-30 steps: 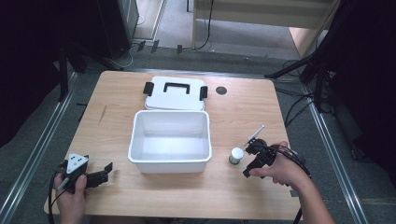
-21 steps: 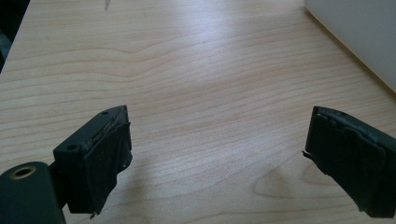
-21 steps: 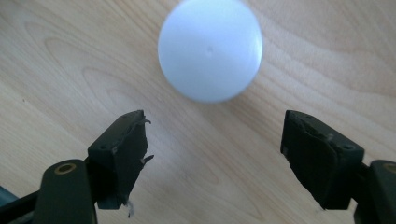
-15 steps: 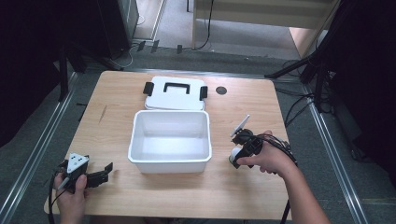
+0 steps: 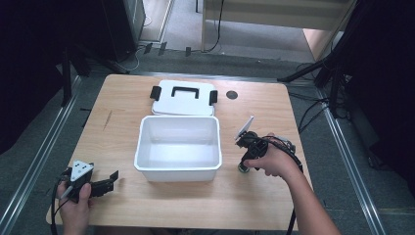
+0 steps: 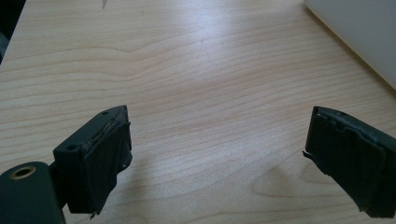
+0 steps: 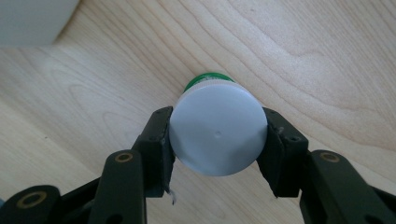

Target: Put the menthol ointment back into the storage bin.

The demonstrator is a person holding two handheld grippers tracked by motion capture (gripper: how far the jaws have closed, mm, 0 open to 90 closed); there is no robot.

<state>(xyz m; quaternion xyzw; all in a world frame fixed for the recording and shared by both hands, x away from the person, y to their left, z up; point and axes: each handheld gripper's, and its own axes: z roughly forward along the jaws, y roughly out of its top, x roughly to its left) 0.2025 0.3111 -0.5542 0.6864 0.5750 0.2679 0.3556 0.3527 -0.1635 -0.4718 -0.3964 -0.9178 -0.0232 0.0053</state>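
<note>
High view: right gripper (image 5: 243, 164) at the bottle (image 5: 243, 168), on the desk (image 5: 293, 112) just right of the white bin (image 5: 178, 169); lid (image 5: 183, 98) lies beyond it. Left gripper (image 5: 108, 185) near-left.

Left gripper view: fingers (image 6: 100, 163) spread, nothing between.

Right gripper view: fingers (image 7: 159, 144), just closed, pinch the bottle's white cap (image 7: 218, 135).

Bottle (image 7: 218, 135) body hidden beneath its white cap

I count: one open white plastic bin (image 5: 178, 166) | one white lid with black handle and clasps (image 5: 183, 99) | one white-capped green bottle (image 7: 217, 128) | my two black tongs, left (image 5: 104, 185), right (image 5: 244, 164)
</note>
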